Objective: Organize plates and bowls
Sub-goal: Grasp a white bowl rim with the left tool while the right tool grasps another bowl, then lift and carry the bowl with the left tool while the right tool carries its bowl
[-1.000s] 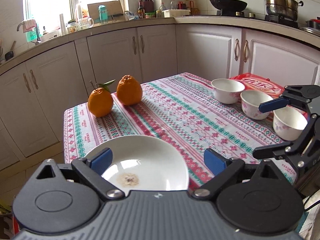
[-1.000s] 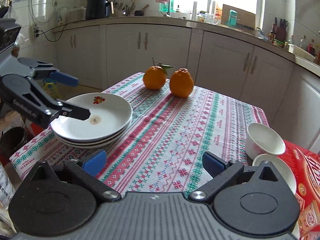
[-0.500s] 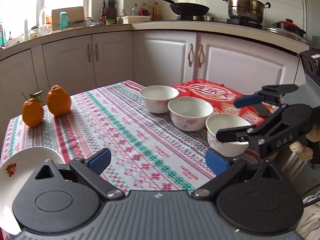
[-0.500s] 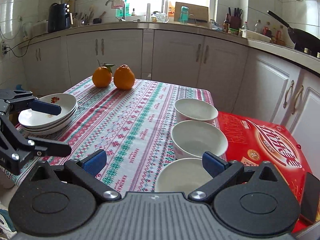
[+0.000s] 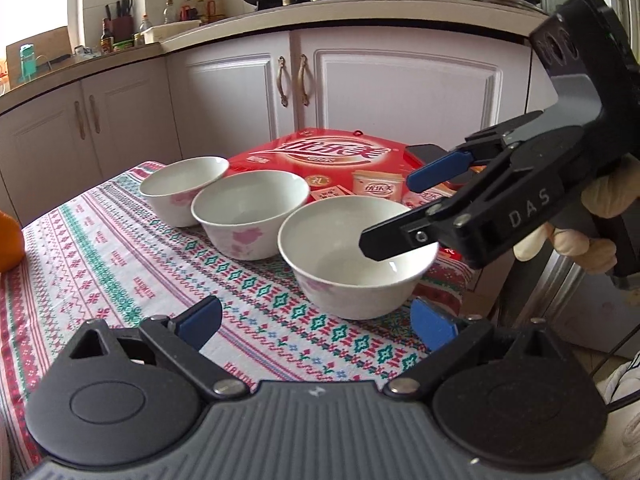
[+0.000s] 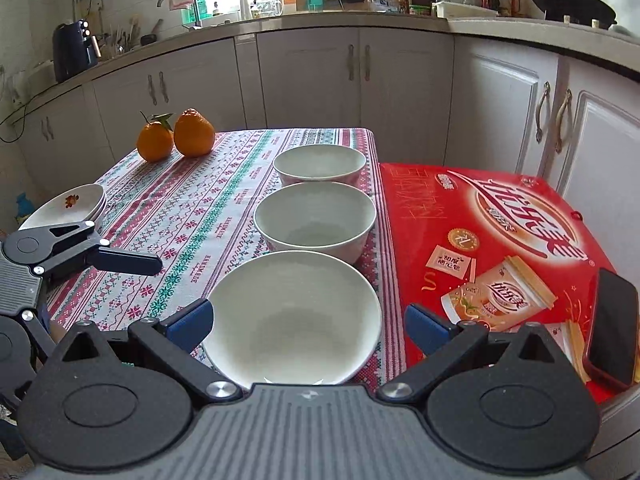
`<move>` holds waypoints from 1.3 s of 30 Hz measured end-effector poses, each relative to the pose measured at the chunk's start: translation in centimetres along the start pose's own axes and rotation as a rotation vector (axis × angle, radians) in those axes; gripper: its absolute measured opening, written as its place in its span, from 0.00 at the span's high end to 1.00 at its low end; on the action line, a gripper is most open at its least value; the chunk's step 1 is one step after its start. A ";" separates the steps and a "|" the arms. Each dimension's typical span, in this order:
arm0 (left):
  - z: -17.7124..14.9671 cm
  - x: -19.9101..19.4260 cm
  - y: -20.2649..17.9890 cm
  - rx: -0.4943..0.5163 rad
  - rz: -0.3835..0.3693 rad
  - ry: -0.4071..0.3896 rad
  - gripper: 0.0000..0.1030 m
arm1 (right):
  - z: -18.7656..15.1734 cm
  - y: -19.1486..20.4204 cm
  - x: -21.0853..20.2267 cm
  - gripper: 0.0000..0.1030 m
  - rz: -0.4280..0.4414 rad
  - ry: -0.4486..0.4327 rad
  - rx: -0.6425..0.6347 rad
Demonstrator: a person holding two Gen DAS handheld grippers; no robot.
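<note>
Three white bowls with pink flowers stand in a row on the patterned tablecloth: a near bowl, a middle bowl and a far bowl. My right gripper is open, its blue pads on either side of the near bowl. In the left wrist view the right gripper has one finger over the bowl's inside and one beyond its far rim. My left gripper is open and empty, just short of that bowl. A stack of white plates sits at the table's left edge.
A red gift box lies right beside the bowls, with a phone on its near right corner. Two oranges sit at the far left of the table. White kitchen cabinets surround the table.
Both grippers have swung away from the plate stack toward the row of bowls. The right gripper has come down around the near bowl, and the left has closed in beside it.
</note>
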State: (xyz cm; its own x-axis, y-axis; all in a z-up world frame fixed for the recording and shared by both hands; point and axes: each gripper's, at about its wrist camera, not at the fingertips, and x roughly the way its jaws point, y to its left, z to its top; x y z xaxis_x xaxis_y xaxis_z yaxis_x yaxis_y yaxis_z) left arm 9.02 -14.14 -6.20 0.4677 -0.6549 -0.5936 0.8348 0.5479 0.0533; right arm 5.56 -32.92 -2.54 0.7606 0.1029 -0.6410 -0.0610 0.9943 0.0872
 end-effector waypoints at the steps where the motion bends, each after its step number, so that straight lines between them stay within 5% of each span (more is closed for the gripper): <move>1: 0.0 0.4 -0.4 0.007 -0.002 0.005 0.03 | -0.1 -0.2 0.1 0.00 0.009 0.008 0.007; 11: 0.2 2.7 -1.7 0.021 -0.026 0.006 0.03 | 0.0 -2.1 1.7 0.02 0.102 0.051 0.079; 18: 0.7 3.1 -1.8 0.022 -0.049 -0.010 0.07 | 0.2 -2.8 3.0 0.17 0.163 0.078 0.138; 23: 0.8 3.4 -1.5 0.009 -0.062 -0.010 0.16 | 0.2 -2.8 3.0 0.19 0.165 0.080 0.139; 39: 0.9 1.8 -1.2 0.007 -0.059 -0.019 0.18 | 0.7 -1.7 2.5 0.19 0.173 0.082 0.111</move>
State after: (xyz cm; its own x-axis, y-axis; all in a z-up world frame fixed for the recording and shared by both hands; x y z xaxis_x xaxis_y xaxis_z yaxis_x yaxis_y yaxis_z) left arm 9.12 -16.44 -6.60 0.4230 -0.6956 -0.5808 0.8632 0.5043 0.0247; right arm 8.01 -34.33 -3.71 0.6898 0.2781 -0.6684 -0.1113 0.9531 0.2816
